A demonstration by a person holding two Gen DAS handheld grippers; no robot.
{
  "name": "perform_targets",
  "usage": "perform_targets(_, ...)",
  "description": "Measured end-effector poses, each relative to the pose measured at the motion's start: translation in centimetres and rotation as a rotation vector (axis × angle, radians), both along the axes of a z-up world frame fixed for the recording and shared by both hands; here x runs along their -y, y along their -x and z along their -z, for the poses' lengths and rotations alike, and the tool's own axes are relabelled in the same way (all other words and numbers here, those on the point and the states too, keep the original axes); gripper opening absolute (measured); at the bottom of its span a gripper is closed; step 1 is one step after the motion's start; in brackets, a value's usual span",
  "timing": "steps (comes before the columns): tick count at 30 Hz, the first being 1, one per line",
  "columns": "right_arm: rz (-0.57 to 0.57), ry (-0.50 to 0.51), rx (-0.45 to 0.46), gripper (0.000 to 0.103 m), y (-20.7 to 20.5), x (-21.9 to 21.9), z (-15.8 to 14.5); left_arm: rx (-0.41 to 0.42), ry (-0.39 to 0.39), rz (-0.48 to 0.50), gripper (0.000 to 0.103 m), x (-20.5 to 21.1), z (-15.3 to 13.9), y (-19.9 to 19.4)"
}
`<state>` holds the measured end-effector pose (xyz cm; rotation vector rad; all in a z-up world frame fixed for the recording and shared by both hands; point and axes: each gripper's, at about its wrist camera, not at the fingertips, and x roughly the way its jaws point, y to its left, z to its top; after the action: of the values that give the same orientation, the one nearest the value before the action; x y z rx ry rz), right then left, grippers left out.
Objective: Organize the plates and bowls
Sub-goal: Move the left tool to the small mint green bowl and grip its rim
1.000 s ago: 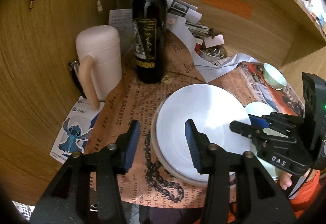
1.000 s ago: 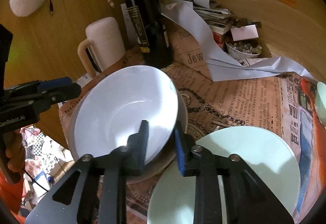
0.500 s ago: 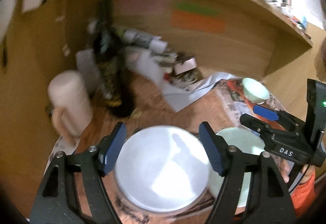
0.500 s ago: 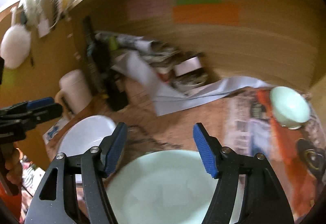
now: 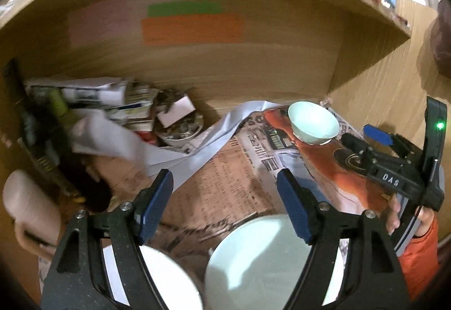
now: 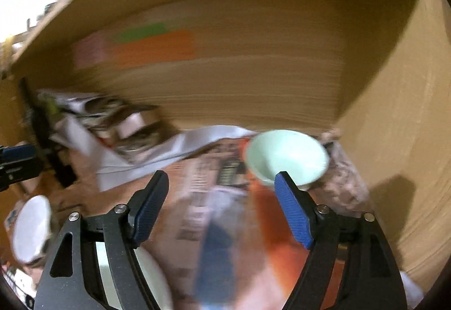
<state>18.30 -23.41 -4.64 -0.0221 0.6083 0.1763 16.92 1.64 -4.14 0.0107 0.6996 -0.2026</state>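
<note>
My left gripper (image 5: 225,203) is open and empty above the newspaper. Below it lie a white bowl (image 5: 166,281) at the bottom left and a pale green plate (image 5: 253,262) at the bottom centre. A small pale green bowl (image 5: 313,124) stands at the back right; it also shows in the right wrist view (image 6: 287,157). My right gripper (image 6: 222,205) is open and empty, its right finger just in front of that small bowl. The right gripper also shows in the left wrist view (image 5: 375,146). The pale green plate's edge (image 6: 152,276) and the white bowl (image 6: 31,228) show at the lower left.
A dark wine bottle (image 5: 36,141), a cream mug (image 5: 28,211), a pile of papers (image 5: 112,104) and a small dish of oddments (image 5: 180,126) crowd the back left. Wooden walls (image 5: 366,84) close the back and right. Newspaper (image 5: 225,183) covers the surface.
Both grippers have opened wide and swung up and to the right. The right gripper let go of the white bowl's rim and now faces the small green bowl.
</note>
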Motion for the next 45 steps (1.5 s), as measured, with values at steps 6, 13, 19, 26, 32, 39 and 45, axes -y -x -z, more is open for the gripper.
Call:
perform_targets(6, 0.122, 0.001, -0.065, 0.075, -3.7, 4.4, 1.5, -0.106, -0.027, 0.052, 0.076, 2.7, 1.1, -5.2)
perform_targets(13, 0.209, 0.001, -0.211, 0.054, -8.9, 7.7, 4.9, -0.168, -0.069, 0.064, 0.076, 5.0, 2.8, -10.2)
perform_targets(19, 0.264, -0.042, -0.325, 0.039, -11.5, 9.9, 7.8, -0.201, -0.096, 0.092, 0.076, 6.6, 4.1, -12.9)
perform_targets(26, 0.255, -0.001, -0.347, 0.03, -12.8, 8.9, 9.0, -0.215, -0.095, 0.09, 0.076, 7.2, 5.1, -14.7)
perform_targets(32, 0.145, -0.018, -0.362, 0.022, -11.7, 7.6, 8.9, -0.265, -0.103, 0.099, 0.076, 8.2, 6.8, -16.0)
perform_targets(39, -0.033, 0.019, -0.374, 0.022, -8.2, 3.8, 9.0, -0.321, -0.112, 0.1, 0.076, 8.9, 8.7, -17.0)
perform_targets(45, -0.087, -0.017, -0.38, 0.022, -5.7, 3.1, 8.6, -0.391, -0.112, 0.118, 0.07, 9.3, 10.6, -17.6)
